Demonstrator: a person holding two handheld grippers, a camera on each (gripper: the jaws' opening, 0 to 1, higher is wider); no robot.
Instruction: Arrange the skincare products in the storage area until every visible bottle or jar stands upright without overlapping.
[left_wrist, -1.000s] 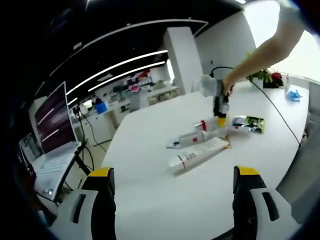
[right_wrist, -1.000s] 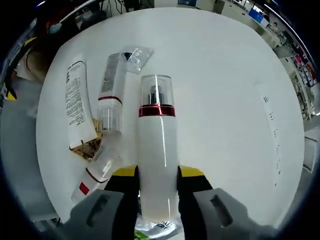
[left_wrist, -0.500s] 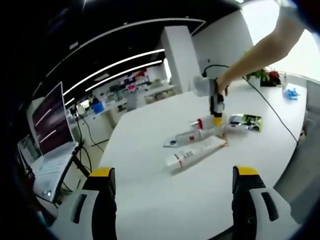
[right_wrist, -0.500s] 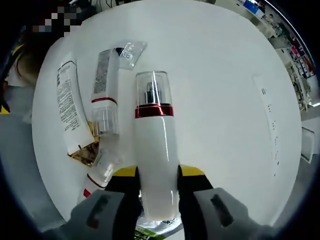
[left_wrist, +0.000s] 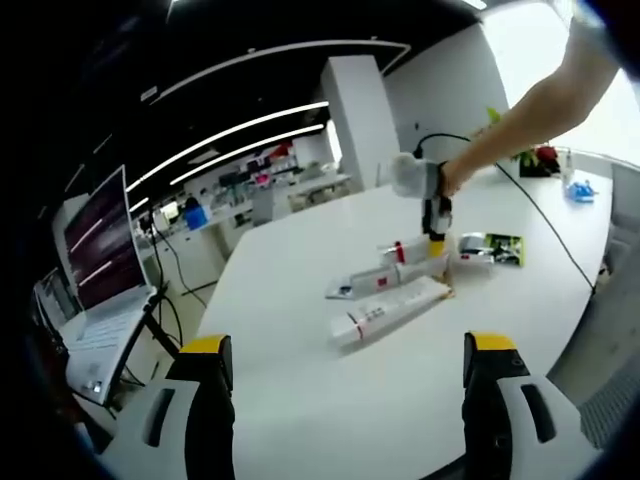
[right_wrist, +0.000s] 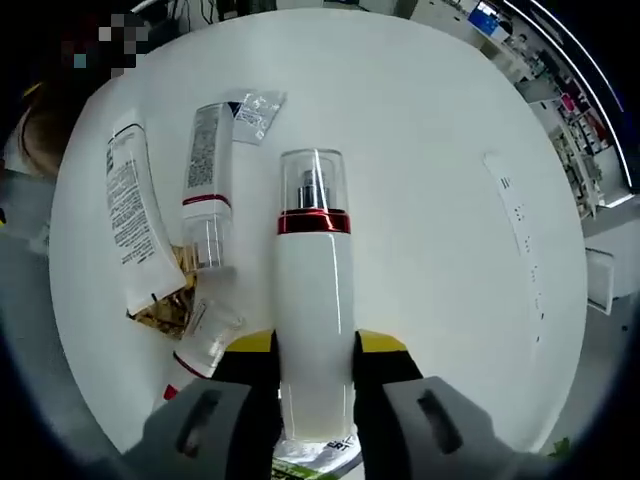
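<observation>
Your right tool is clamped on a white pump bottle, its yellow-tipped jaws pressing both sides of the lower body. The bottle runs up the middle of the right gripper view, with a red band and a clear cap at its far end, held above the white surface. In the left gripper view the same tool shows at centre right, pointing down at the pile, with your arm reaching in from the upper right.

Your left tool is spread wide and holds nothing; its two yellow-tipped jaws stand well apart at the bottom of the frame, above bare surface.

Against half a second ago, the bottle stays gripped the same way. The right gripper view has shifted a little, so the tubes now sit slightly higher and further left in it.

At left of the right gripper view lie three more items: a long white tube with dense black print too small to read, a grey-and-white tube with a red band and clear cap, just beside it, and a small red-marked tube at lower left, touching a gold crimped end. A green-and-white sachet peeks out under your right tool; its lettering is unreadable. In the left gripper view the sachet lies right of the tubes.
</observation>
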